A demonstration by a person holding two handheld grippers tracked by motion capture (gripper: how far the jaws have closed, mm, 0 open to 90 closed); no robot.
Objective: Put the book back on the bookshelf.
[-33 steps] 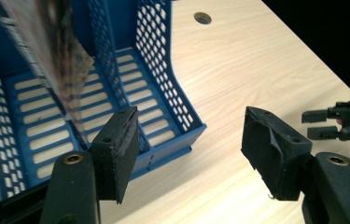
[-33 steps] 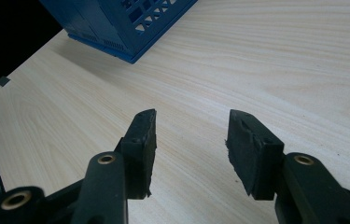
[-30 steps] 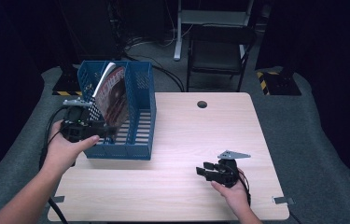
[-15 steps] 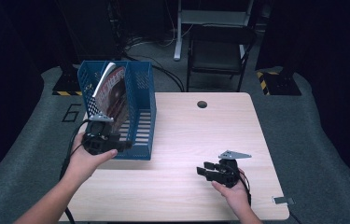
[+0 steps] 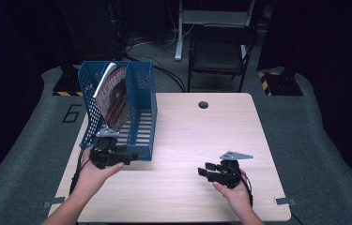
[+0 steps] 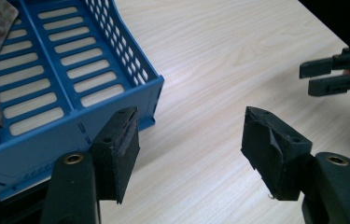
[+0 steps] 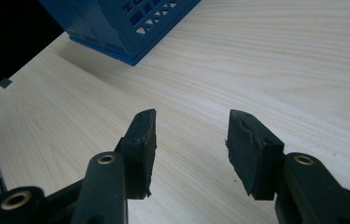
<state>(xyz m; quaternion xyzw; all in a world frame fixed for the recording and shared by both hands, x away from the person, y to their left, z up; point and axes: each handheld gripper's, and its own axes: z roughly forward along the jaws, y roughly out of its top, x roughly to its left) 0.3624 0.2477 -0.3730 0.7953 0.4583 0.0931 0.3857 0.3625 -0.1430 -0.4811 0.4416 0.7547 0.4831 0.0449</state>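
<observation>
A blue slotted file rack (image 5: 141,117) stands on the left of the wooden table (image 5: 192,136), with a magazine (image 5: 112,96) leaning inside it. My left gripper (image 5: 126,157) sits low at the rack's near right corner, jaws open with nothing between them; in the left gripper view (image 6: 189,144) the rack's corner (image 6: 116,93) lies just beyond the left jaw. My right gripper (image 5: 207,171) rests near the table's front right, pointing left, open and empty; in the right gripper view (image 7: 191,137) bare wood lies between its jaws.
A round cable hole (image 5: 203,104) is at the table's back middle. A dark chair (image 5: 220,51) stands behind the table. The rack's corner (image 7: 126,23) appears at the top of the right gripper view.
My left hand has come down and toward the table's front, from beside the rack's left wall to its near right corner. The right hand has stayed still.
</observation>
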